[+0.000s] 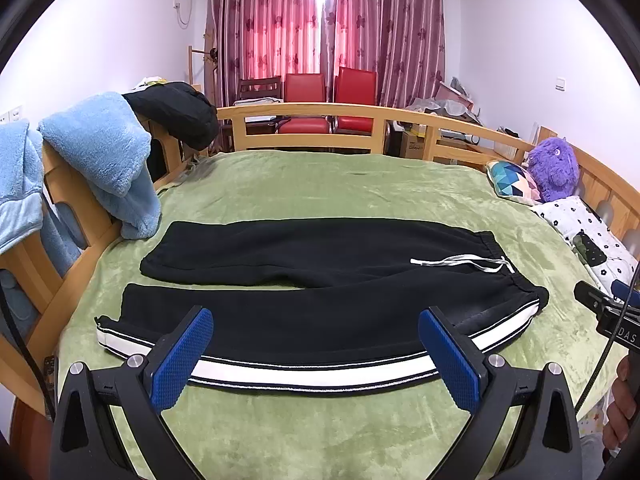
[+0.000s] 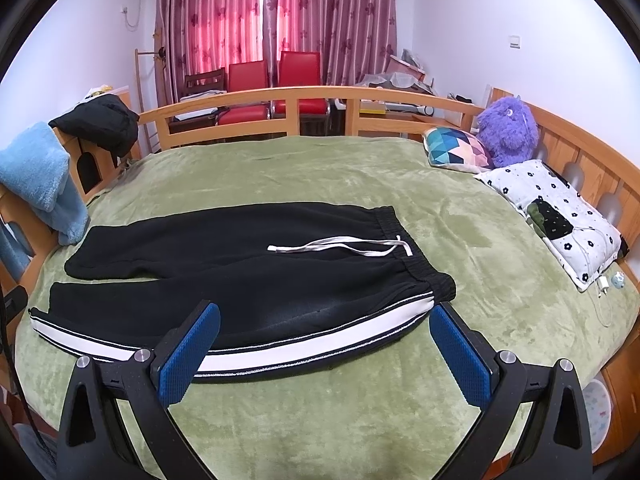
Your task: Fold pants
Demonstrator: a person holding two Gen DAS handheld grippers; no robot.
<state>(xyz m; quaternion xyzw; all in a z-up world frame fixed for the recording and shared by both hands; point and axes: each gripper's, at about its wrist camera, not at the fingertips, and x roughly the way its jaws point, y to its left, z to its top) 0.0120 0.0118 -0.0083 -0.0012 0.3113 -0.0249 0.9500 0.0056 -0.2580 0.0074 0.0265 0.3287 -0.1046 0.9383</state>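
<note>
on the green plush bedspread (image 1: 320,184) the black fleece pants with a white side stripe (image 1: 320,312) lie flat and unfolded, legs spread apart and pointing left, white drawstring (image 2: 340,247) at the waist on the right, likely so a fold can start cleanly. the left gripper (image 1: 316,356) and right gripper (image 2: 326,354) hover above the near striped leg, jaws wide apart, holding nothing.
</note>
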